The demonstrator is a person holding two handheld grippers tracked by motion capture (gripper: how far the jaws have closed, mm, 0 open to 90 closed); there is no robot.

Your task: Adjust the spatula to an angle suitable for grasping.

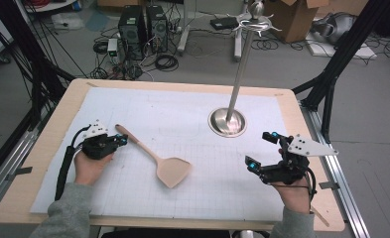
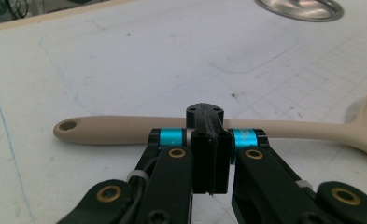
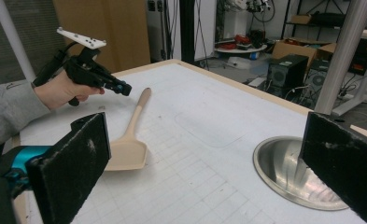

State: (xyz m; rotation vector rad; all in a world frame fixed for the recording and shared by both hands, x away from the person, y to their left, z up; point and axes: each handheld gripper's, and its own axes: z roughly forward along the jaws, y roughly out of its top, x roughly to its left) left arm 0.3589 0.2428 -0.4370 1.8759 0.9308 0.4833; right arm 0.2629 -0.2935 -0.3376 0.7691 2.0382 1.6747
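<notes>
Two hand-held grippers are present over a white gridded mat (image 1: 182,106) on a light wooden table (image 1: 63,106). Left gripper (image 1: 124,140), at centre left of the high view, has its jaws fully closed with nothing between them; in the left gripper view the two black pads meet at lower centre of the frame, just in front of the spatula's handle, and whether the tips touch the handle cannot be told. Beige spatula (image 1: 159,159) lies flat on the mat, running from its handle end with a hanging hole at upper left of centre down to its broad blade at lower centre of the high view; in the left gripper view (image 2: 125,129) it crosses the frame horizontally, blade at the right edge. Right gripper (image 1: 262,150), at lower right of the high view, stands with jaws wide apart and empty; in the right gripper view its pads sit at the lower left and lower right corners, well apart from the spatula (image 3: 130,140). A metal stand (image 1: 239,74) with a round base rises at upper right of centre, its base near the right gripper. Left hand (image 3: 62,91) and grey sleeve appear at the left of the right gripper view.
</notes>
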